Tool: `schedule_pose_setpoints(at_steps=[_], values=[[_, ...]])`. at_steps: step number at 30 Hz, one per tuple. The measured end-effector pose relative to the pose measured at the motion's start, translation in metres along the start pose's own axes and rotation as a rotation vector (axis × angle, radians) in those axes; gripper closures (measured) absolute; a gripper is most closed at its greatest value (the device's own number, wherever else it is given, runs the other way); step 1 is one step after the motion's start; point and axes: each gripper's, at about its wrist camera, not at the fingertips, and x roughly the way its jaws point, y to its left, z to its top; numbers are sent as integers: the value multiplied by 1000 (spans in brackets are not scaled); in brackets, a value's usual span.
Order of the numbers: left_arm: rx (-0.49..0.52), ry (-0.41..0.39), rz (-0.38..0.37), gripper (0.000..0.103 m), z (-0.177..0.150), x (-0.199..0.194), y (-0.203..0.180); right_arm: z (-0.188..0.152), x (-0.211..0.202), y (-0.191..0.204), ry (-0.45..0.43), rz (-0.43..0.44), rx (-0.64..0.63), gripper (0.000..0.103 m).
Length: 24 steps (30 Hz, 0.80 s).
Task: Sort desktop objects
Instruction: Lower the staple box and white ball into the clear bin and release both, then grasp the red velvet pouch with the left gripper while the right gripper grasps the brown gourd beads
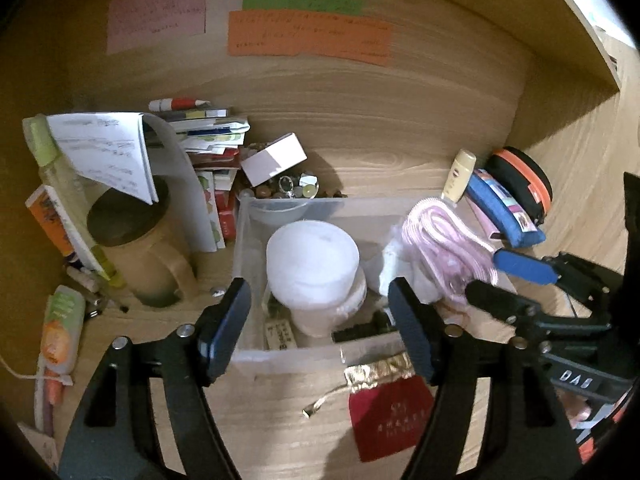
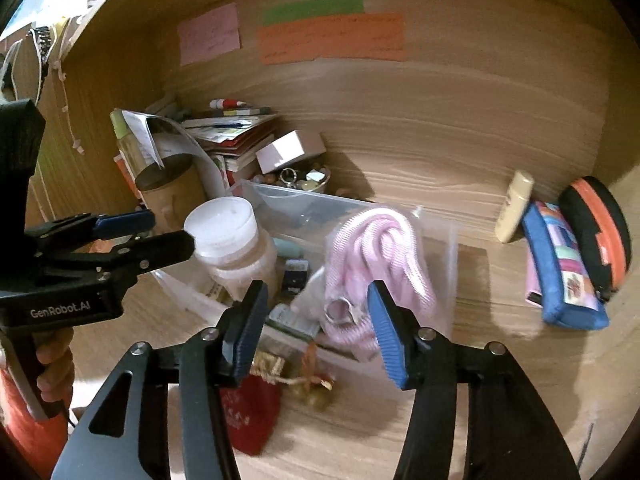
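Observation:
A clear plastic bin sits on the wooden desk. It holds a white-lidded jar, a pink coiled cable in a bag and small items. My left gripper is open above the bin's near edge, its fingers on either side of the jar. My right gripper is open over the bin, close to the pink cable; it also shows at the right of the left wrist view. A red pouch with gold trim lies on the desk in front of the bin.
A tan mug, papers and stacked books, tubes and a white box crowd the left. A blue pencil case, a black-and-orange round case and a cream tube lie right. Sticky notes hang on the back panel.

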Motion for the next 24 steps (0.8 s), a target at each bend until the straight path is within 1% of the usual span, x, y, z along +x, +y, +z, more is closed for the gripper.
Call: schedule_pose_setpoints(at_steps=[4, 11, 16, 22, 24], values=[[19, 3, 8, 29, -10, -9, -6, -8, -13, -4, -14, -14, 8, 44], [43, 36, 0, 15, -27, -13, -21, -24, -29, -16, -12, -36, 16, 41], [62, 104, -37, 14, -42, -4, -34, -39, -32, -30, 16, -48, 41, 40], [79, 239, -79, 14, -65, 28, -48, -56, -23, -44, 73, -48, 72, 40], [81, 273, -91, 14, -72, 37, -52, -61, -18, -46, 92, -51, 72, 40]])
